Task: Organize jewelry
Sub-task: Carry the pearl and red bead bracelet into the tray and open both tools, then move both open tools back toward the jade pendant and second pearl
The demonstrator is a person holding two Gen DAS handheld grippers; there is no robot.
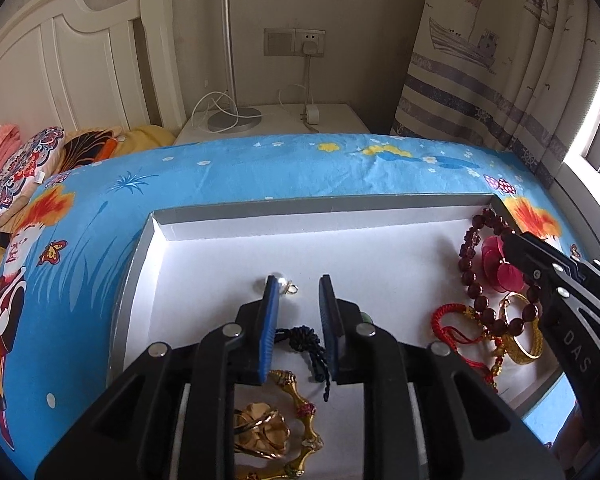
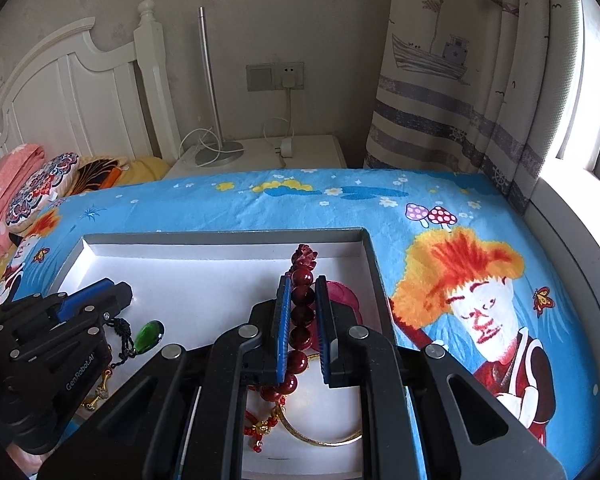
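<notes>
red bead bracelet [image 2: 300, 316]: lies in the right part of the tray, strung away from the camera, a carved red bead at its far end.
right gripper [image 2: 302, 300]: blue pads sit either side of the bead strand, closed on it; the left pad touches the beads, a thin gap shows at the right pad.
pink discs [image 1: 500, 264]: just beside the beads, partly under them.
gold bangle [image 1: 524, 340]: near the tray's front right, touching the beads and a red cord bracelet [image 1: 448, 320].
left gripper [image 1: 298, 292]: jaws parted, nothing pressed between the pads.
black cord [image 1: 304, 340]: lies under the gap between the left jaws, knotted; in the right wrist view a green stone [image 2: 150, 334] hangs at its end.
pearl charm [image 1: 280, 282]: on the tray floor just past the left fingertip.
gold leaf brooch [image 1: 260, 432]: at the tray's front, beside a gold jointed bracelet [image 1: 304, 424].
tray [image 1: 300, 204]: grey rim, white floor, resting on the blue cartoon bedsheet [image 1: 260, 172].
beyond: white nightstand [image 1: 332, 120] with a lamp base [image 1: 234, 120].
</notes>
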